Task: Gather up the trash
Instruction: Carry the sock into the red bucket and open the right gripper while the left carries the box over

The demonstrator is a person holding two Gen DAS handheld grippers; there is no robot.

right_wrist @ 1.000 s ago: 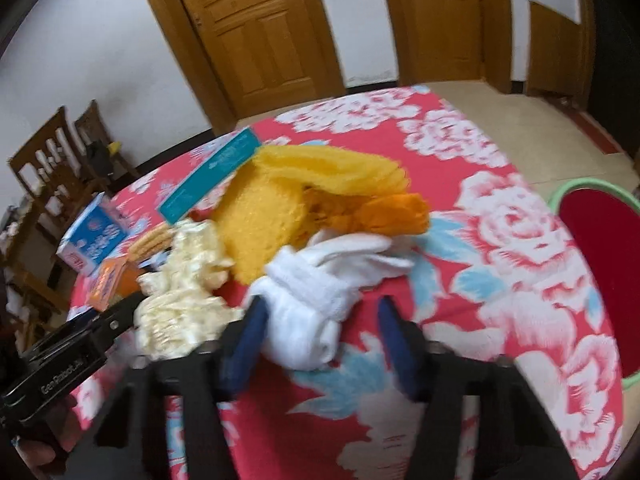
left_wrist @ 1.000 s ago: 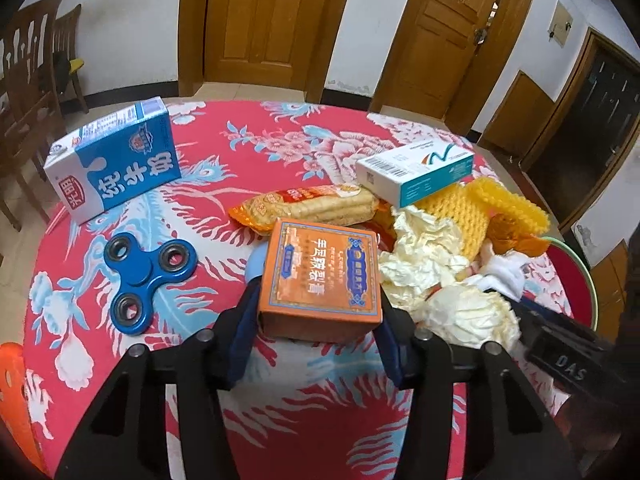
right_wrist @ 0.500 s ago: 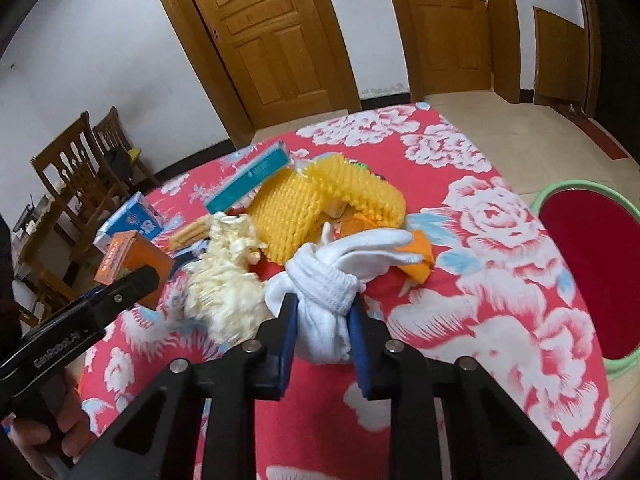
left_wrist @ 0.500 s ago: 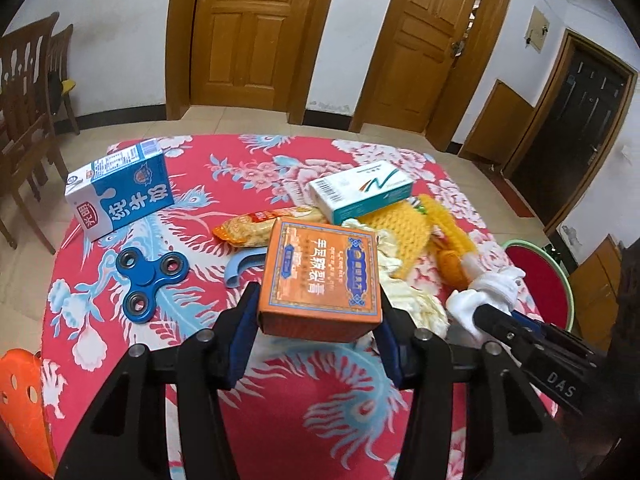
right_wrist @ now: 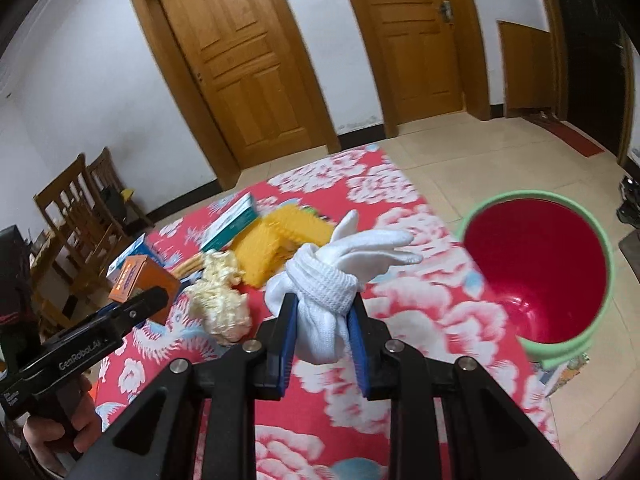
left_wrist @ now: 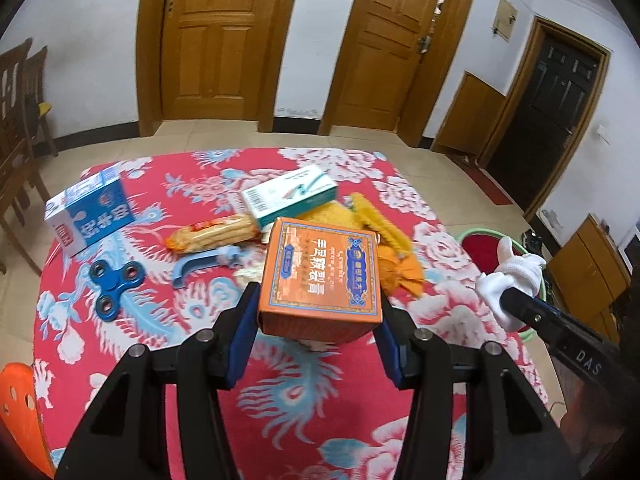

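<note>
My left gripper point(left_wrist: 318, 312) is shut on an orange box point(left_wrist: 320, 274), held above the red flowered tablecloth point(left_wrist: 160, 312). My right gripper point(right_wrist: 322, 316) is shut on a knotted white glove point(right_wrist: 332, 276), lifted off the table; the glove point(left_wrist: 510, 280) also shows at the right of the left wrist view. A red bin with a green rim point(right_wrist: 536, 268) stands on the floor beside the table, right of the glove. On the table lie crumpled cream paper point(right_wrist: 220, 300), yellow foam netting point(right_wrist: 276, 240), a teal-and-white box point(left_wrist: 290, 194) and a biscuit packet point(left_wrist: 214, 234).
A blue milk carton point(left_wrist: 90, 212), a blue fidget spinner point(left_wrist: 114, 284) and a blue handle-shaped piece point(left_wrist: 204, 262) lie on the left of the table. Wooden chairs point(right_wrist: 76, 208) stand beyond the left side. An orange stool point(left_wrist: 20, 412) is at the near left corner.
Both grippers have risen and drawn back from the table. The right gripper closed on the white glove and lifted it off the cloth. The orange box stays gripped in the left.
</note>
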